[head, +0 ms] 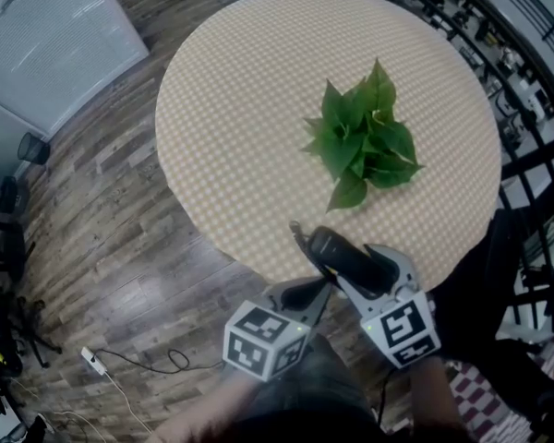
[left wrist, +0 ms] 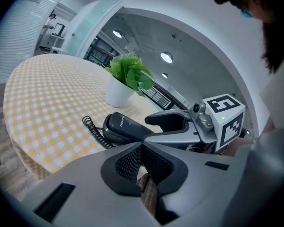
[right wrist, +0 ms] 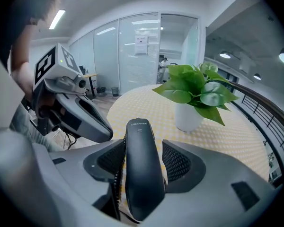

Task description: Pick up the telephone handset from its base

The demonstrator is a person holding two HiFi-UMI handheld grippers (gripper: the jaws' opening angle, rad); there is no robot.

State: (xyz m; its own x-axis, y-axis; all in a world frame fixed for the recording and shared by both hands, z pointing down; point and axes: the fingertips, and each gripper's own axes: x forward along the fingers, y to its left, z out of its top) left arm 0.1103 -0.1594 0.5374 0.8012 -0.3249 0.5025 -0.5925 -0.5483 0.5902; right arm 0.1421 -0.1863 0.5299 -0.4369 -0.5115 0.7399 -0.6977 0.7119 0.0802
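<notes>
A black telephone handset [head: 343, 255] lies near the front edge of the round checked table [head: 240, 109], its coiled cord [left wrist: 92, 128] trailing to the left. No base can be made out under it. My right gripper [head: 355, 264] reaches over the table edge with the handset [right wrist: 141, 164] lengthwise between its jaws. A gap shows between the handset and the right-hand pad [right wrist: 177, 162], so the jaws stand open around it. My left gripper [head: 307, 293] hovers just left of the handset [left wrist: 120, 126], at the table edge, its pads [left wrist: 132, 162] meeting at the tips, with nothing between them.
A leafy green plant [head: 365, 141] in a white pot [left wrist: 117, 92] stands on the table beyond the handset. A dark railing [head: 526, 155] runs past the table's right side. Wooden floor with a loose cable [head: 129, 363] lies to the left.
</notes>
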